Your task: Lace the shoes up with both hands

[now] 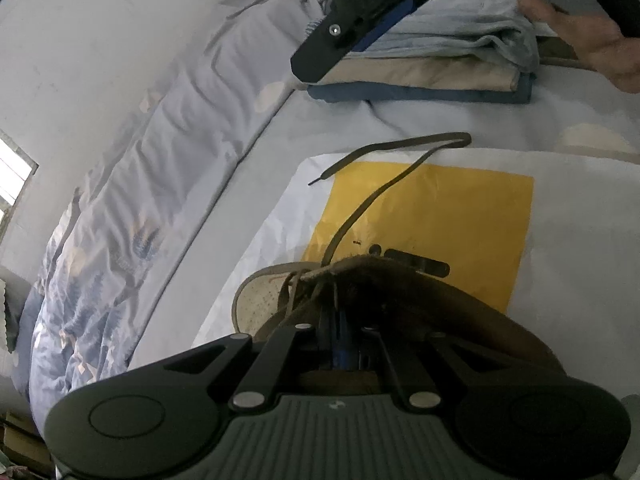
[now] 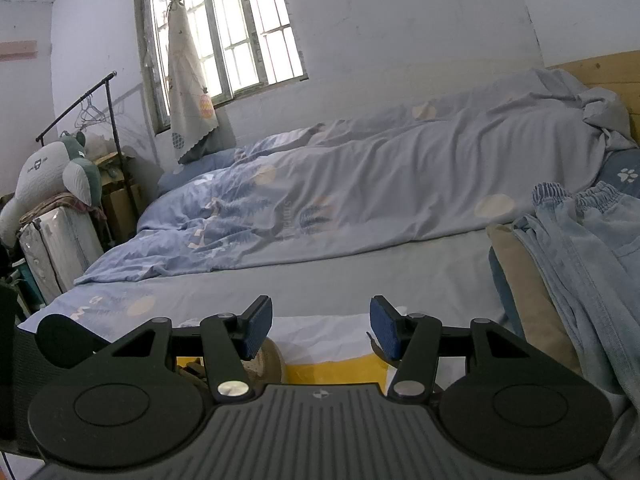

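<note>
Left wrist view looks steeply down, close over the shoe (image 1: 400, 300); right faces level across the shared bed (image 2: 360, 272).
</note>
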The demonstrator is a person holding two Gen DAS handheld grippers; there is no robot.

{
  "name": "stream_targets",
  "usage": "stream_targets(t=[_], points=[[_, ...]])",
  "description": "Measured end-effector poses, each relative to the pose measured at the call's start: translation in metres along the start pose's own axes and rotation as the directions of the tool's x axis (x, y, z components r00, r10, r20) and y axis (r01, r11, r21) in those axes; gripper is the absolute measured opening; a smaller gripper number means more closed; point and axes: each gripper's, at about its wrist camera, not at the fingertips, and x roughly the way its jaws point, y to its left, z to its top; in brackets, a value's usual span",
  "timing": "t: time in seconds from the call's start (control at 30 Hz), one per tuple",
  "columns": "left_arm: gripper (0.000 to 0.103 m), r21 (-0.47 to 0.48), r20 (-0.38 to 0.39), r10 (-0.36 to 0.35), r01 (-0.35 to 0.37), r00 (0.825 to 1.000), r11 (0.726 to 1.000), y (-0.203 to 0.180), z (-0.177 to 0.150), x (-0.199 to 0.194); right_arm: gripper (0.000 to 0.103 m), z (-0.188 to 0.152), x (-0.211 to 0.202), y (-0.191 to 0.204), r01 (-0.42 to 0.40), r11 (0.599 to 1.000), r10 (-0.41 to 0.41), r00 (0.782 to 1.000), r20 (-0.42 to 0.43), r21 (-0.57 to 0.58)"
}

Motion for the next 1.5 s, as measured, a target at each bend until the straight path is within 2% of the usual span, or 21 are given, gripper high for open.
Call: stream_targets(t=[0.87,1.37,1.47,1.5], points=[[0.0,-0.008,0.066,-0.004,0.005,0.998,1.0,0.0,-0.008,-0.005,0.056,-0.005,0.009,0.009,0.005,1.0,-0.006,1.0,-0.026,-0.025],[0.0,-0.022,0.098,-0.006,0.008,0.995,1.0,0.001,-0.002,0.0,0.056,-0.009,0.012,0.01,-0.001,1.0,0.0,1.0,-0.03,-0.022],[0.0,-0.026,0.105,-0.003,0.006,0.994,1.0,0.0,-0.003,0.0,0.056,-0.012,0.016,0.006,-0.021,0.999,0.022,0.998,-0.056,0.027],[0.0,-0.03,0.106,-0.004,0.007,0.994,1.0,0.0,-0.004,0.0,0.056,-0.015,0.02,0.002,-0.047,0.995,0.054,0.996,-0.075,0.091]])
